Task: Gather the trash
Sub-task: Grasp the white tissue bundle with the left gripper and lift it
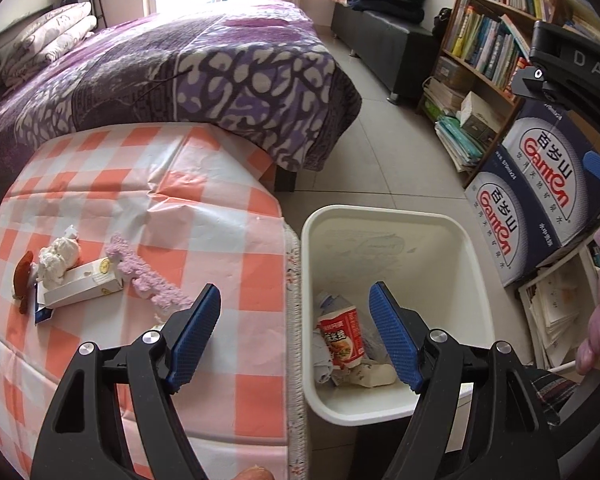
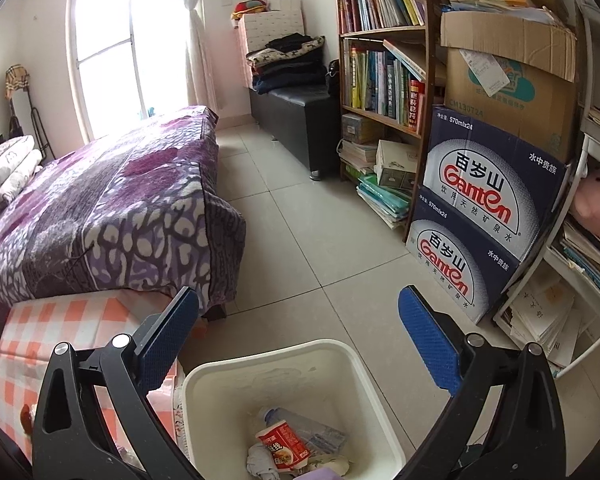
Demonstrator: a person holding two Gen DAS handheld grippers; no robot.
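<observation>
While both grippers, the left gripper [image 1: 296, 334] and the right gripper [image 2: 298, 340], gape wide and empty above the smooth white bin [image 1: 384, 216], a red wrapper [image 1: 340, 336] lies inside on crumpled paper; tissue [image 1: 58, 258], carton [image 1: 82, 286] and fuzzy lilac cloth [image 1: 148, 276] sit on the checked table [image 1: 220, 184].

A lived-in bedroom in a home. A bed [image 2: 100, 208] under a purple patterned blanket fills the left side, with folded quilts [image 1: 48, 36] at its head and a bright window [image 2: 116, 40] with pale curtains behind it. Along the opposite wall stands a wooden bookshelf [image 2: 380, 36] crammed with books, beside stacked cartons of bottled water [image 2: 488, 216]. Folded clothes [image 2: 288, 64] lie piled on a dark storage bench. The floor [image 2: 320, 232] is pale tile, and a small bench with a checked orange cloth [image 1: 140, 208] adjoins a white waste bin [image 1: 384, 216].
</observation>
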